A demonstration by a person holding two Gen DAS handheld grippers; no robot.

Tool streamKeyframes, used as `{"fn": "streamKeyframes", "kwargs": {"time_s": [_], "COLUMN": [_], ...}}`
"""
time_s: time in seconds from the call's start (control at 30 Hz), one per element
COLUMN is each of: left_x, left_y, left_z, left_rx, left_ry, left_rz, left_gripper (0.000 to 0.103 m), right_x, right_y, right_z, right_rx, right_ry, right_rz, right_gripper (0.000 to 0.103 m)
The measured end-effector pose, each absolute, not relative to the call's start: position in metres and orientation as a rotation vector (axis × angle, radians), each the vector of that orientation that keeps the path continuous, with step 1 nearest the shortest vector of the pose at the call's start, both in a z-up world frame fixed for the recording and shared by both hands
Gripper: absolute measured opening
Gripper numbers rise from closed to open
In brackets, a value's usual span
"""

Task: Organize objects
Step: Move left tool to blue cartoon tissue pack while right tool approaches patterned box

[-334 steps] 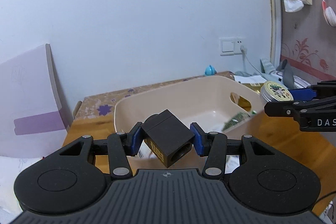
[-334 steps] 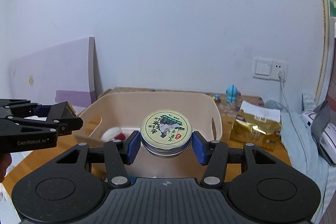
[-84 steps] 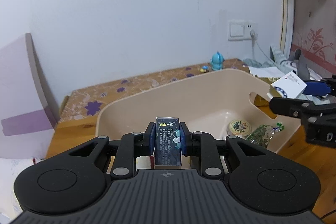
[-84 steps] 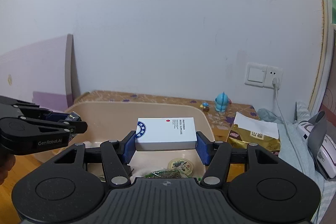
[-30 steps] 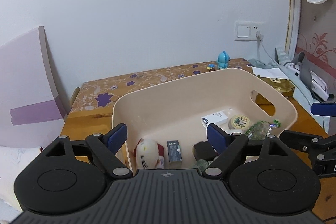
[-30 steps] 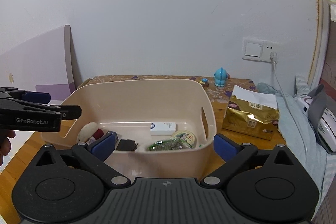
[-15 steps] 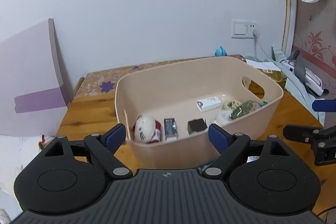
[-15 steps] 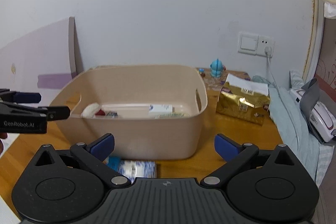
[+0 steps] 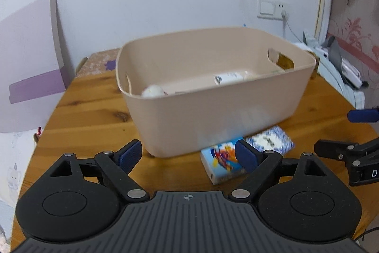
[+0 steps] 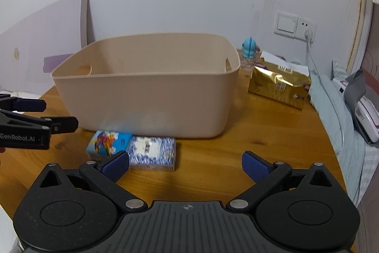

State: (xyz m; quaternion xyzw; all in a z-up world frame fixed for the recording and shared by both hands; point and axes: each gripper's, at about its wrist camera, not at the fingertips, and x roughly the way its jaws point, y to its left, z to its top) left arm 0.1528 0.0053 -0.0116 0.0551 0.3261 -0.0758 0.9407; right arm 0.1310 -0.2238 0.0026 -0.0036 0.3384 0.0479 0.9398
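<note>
Left wrist view: the left gripper (image 9: 188, 155) is being held wide apart and empty above the wooden table (image 9: 90, 115). The right gripper (image 10: 186, 164) is likewise being held spread, gripping nothing. Two small packets, a colourful packet (image 10: 107, 142) and a blue-patterned packet (image 10: 154, 149), are being left lying side by side just before the beige basket (image 10: 146, 96).

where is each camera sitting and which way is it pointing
Left wrist: on the left gripper, angled down across the wooden table at the beige plastic bin; its own open blue-padded fingers show, with the right gripper at the right edge.
Right wrist: on the right gripper, facing the bin's near wall and the gold foil bag; its open fingers show, the left gripper at the left edge.
Shared: bin, table, the colourful cartoon packet and the blue-and-white patterned packet.
</note>
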Motion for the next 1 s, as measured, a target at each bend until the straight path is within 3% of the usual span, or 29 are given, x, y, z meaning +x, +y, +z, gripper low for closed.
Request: {"fn": "streamKeyframes", "kwargs": {"time_s": [1.0], "left_x": [0.177], "left_y": [-0.029], "left_z": [-0.071], "left_rx": [0.037], "left_ry": [0.766], "left_rz": [-0.191], "left_gripper": [0.087], "right_x": [0.157], "right_y": [-0.214], "right_z": [-0.057], "right_rx": [-0.077], "right_ry": [0.796], "right_rz": [0.090], "right_gripper": [0.103]}}
